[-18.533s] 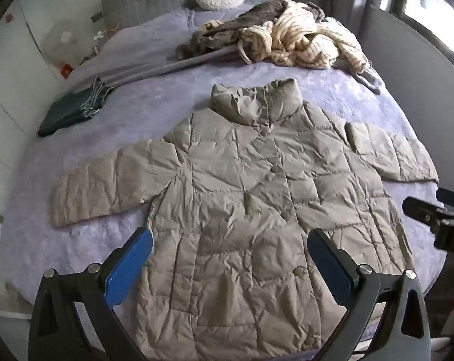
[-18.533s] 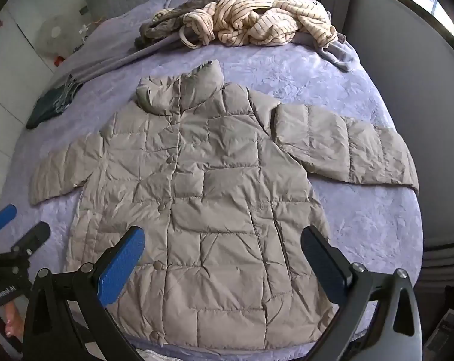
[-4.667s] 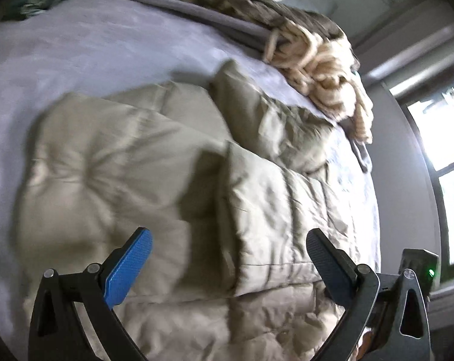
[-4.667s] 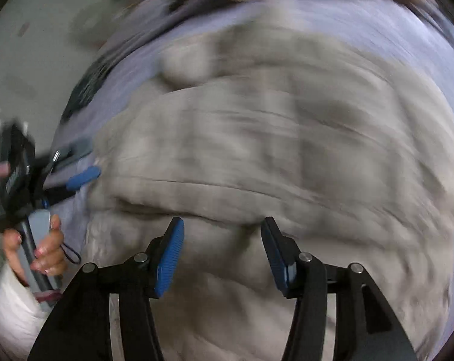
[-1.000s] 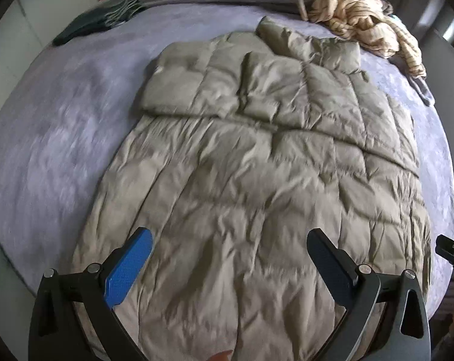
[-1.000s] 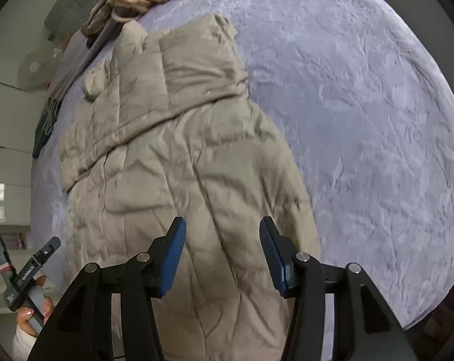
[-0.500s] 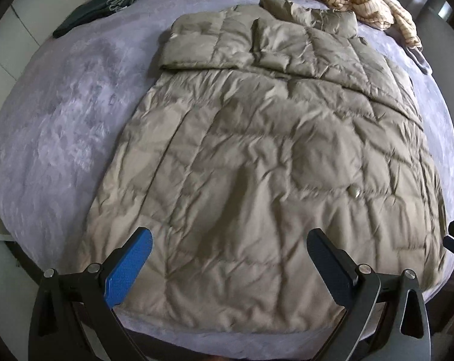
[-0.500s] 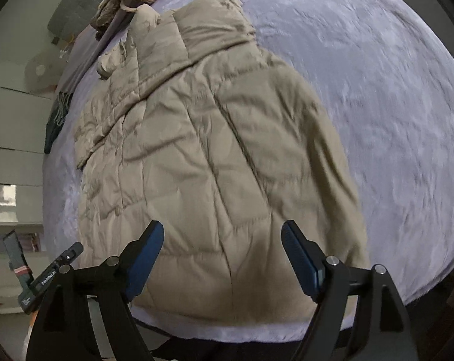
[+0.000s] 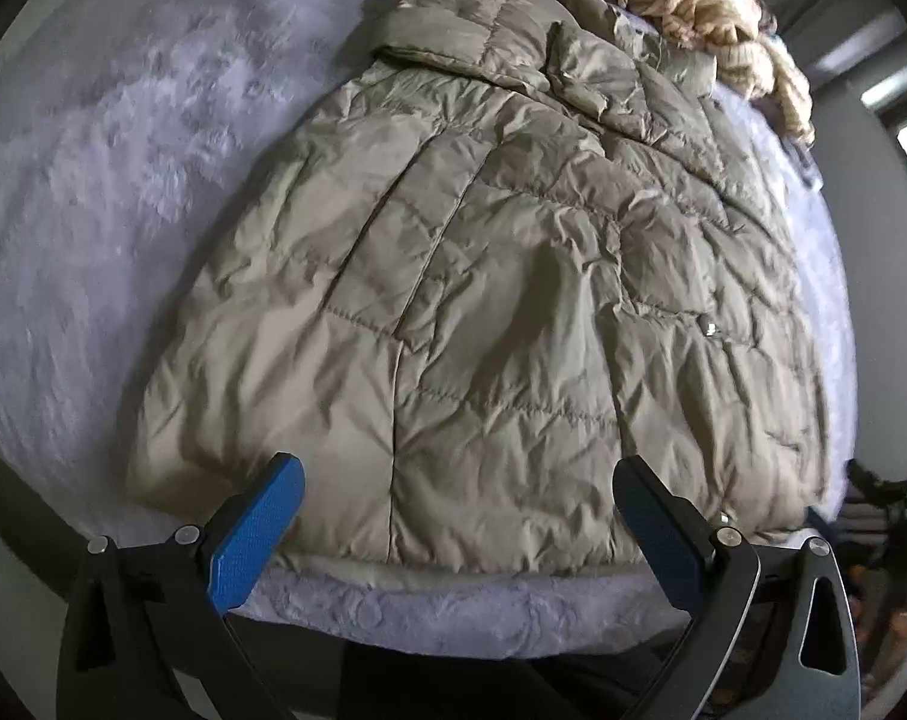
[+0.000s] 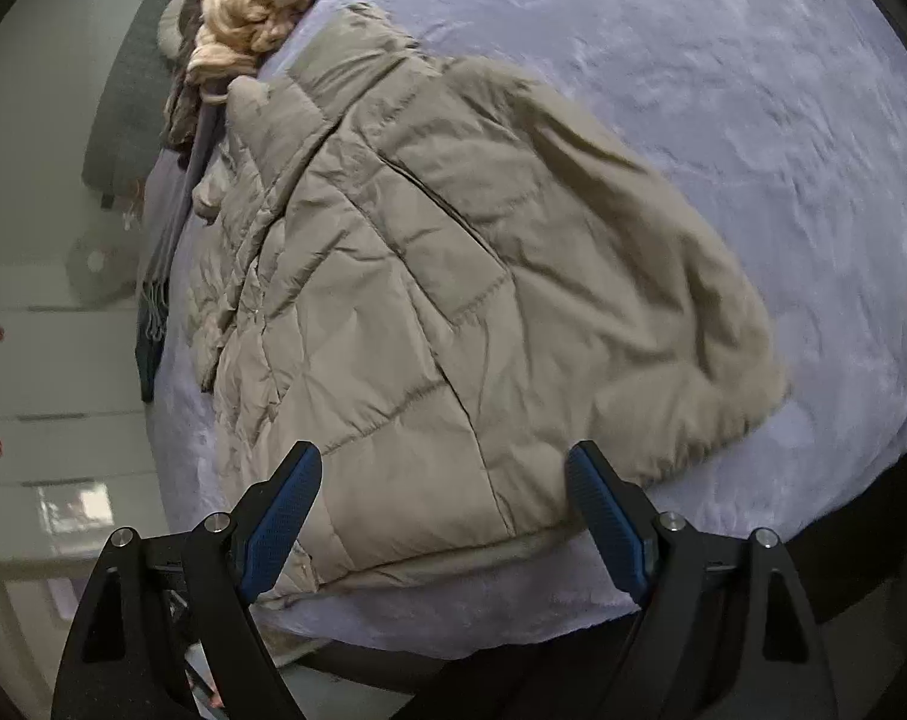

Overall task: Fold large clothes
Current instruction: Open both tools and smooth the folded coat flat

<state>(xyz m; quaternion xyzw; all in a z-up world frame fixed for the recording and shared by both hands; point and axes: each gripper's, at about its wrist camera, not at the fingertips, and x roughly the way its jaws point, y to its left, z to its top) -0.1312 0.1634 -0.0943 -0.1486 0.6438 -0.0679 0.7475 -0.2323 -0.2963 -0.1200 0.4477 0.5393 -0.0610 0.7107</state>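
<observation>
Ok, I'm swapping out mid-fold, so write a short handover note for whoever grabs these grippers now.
Left gripper: open, empty, at the jacket's hem on its side.
Right gripper: open, empty, at the hem on the other side.
Puffer jacket: flat on the purple bedspread, hem at the near bed edge, collar end toward the pile of knitwear.
Done: both sleeves are folded in over the chest.
Left: probably grip both hem corners, fold the hem up toward the collar, then tidy the bundle.
</observation>
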